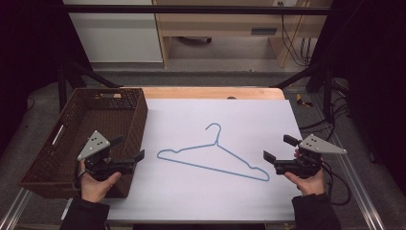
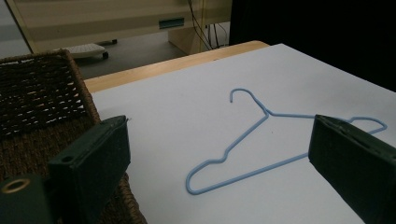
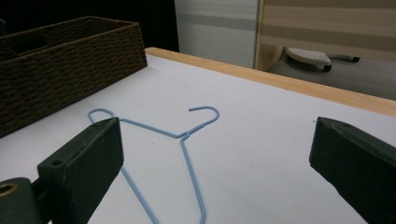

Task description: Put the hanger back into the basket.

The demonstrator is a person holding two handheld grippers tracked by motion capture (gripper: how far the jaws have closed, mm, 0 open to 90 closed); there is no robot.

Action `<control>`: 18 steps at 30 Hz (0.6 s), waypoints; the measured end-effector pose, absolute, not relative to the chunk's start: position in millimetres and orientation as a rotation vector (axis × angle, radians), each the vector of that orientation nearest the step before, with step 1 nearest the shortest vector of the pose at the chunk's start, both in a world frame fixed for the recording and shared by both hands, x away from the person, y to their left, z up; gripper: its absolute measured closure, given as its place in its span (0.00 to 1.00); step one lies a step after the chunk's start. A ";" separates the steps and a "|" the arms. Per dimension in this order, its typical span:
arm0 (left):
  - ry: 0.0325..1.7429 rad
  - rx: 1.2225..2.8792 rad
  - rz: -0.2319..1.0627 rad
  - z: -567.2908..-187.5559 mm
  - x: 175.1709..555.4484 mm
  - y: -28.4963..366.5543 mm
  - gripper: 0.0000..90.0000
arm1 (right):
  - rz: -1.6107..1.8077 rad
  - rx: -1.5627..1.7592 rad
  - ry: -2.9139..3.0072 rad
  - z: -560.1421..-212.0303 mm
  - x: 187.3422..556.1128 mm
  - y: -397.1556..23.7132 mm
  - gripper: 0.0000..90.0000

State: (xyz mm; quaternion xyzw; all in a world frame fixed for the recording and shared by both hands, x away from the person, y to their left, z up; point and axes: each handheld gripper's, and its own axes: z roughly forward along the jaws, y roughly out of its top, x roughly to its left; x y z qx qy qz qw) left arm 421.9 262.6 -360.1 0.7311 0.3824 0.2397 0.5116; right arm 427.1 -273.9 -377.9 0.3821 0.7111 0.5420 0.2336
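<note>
Since both grippers flank it with jaws spread and nothing held, the blue hanger (image 1: 214, 154) lies flat mid-sheet between left gripper (image 1: 128, 152) and right gripper (image 1: 278, 148) — likely staged for the basket (image 1: 139, 120) beside it.

In my left gripper view, my jaw hides part of the thin blue wire hanger (image 2: 243, 144), and the brown woven wicker basket (image 2: 37, 98) runs off the frame.

A brown wicker basket (image 1: 136, 112) sits at the white table's (image 1: 249, 115) left edge.
</note>
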 end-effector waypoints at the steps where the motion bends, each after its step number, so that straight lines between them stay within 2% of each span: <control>1: 0.922 1.758 0.576 -360.4 422.1 261.8 0.06 | 1.481 1.048 1.960 -378.4 427.4 -273.9 0.04; 18: 0.902 1.798 0.560 -364.4 422.4 250.4 0.07 | 1.384 1.029 2.034 -376.1 433.7 -259.0 0.07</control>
